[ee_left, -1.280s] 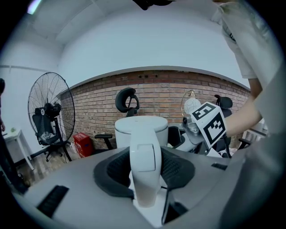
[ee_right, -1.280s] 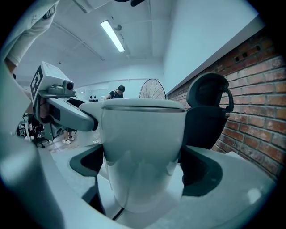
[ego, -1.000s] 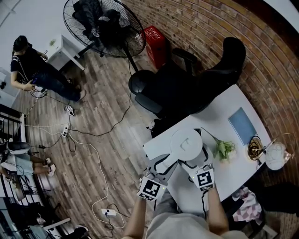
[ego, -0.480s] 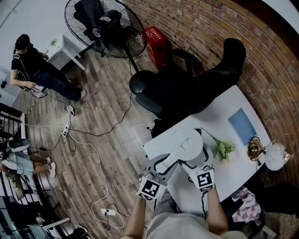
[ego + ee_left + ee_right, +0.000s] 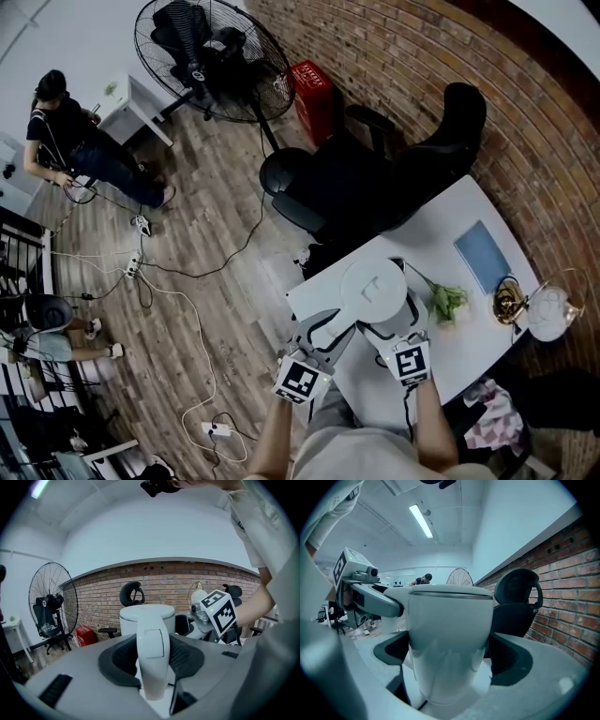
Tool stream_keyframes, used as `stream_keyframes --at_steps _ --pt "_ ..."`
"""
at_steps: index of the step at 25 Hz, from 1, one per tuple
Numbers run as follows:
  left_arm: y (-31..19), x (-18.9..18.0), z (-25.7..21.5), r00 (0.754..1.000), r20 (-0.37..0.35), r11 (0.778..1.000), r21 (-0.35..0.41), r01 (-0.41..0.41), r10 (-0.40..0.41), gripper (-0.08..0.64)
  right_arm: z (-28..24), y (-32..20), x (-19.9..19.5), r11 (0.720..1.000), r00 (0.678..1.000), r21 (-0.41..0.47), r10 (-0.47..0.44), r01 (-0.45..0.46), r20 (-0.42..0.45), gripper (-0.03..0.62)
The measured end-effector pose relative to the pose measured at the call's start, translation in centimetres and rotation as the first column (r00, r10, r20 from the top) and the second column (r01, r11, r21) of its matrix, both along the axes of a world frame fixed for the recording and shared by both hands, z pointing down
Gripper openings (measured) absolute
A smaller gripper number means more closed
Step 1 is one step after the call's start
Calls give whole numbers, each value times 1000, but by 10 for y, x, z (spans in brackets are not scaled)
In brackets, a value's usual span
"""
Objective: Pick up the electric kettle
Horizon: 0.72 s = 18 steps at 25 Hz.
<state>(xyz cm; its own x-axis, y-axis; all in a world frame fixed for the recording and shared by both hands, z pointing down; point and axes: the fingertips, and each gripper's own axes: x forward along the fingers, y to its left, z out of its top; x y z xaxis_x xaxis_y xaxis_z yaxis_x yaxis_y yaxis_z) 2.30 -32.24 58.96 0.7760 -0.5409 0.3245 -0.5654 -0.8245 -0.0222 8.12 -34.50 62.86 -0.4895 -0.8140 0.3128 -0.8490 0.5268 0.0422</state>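
Hardly anything has moved among the tools: both grippers stay clamped where they were a second ago, and only the legs of a seated person at the 9 o'clock edge of the head view have shifted a little.

The electric kettle [image 5: 374, 291], white with a round lid, stands at the near end of the white table [image 5: 441, 230], toward 5 o'clock from the middle of the head view. The left gripper [image 5: 345, 325] comes in from the kettle's 7 o'clock side; in the left gripper view its dark pads press on either side of the upright handle, so it is closed on the handle. The right gripper [image 5: 386, 330] comes in from the kettle's 6 o'clock side; in the right gripper view its jaws stand wide and hug the kettle's body on both flanks.

At 3 o'clock of the kettle lies a green sprig [image 5: 448, 300], and beyond it, toward 2 o'clock, a blue pad [image 5: 483, 255]. A glass dome [image 5: 548, 309] stands at the table's far right end. A black office chair [image 5: 375, 178] stands at the kettle's 12 o'clock. A floor fan [image 5: 202, 56] stands at 11 o'clock of the view, with a red box [image 5: 314, 89] just beside it.
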Motion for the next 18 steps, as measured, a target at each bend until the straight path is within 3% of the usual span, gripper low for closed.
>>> stream_keyframes --at_steps 18 --pt "18 -15 -27 999 -9 998 53 41 -40 155 -28 13 -17 998 999 50 -48 48 0 531"
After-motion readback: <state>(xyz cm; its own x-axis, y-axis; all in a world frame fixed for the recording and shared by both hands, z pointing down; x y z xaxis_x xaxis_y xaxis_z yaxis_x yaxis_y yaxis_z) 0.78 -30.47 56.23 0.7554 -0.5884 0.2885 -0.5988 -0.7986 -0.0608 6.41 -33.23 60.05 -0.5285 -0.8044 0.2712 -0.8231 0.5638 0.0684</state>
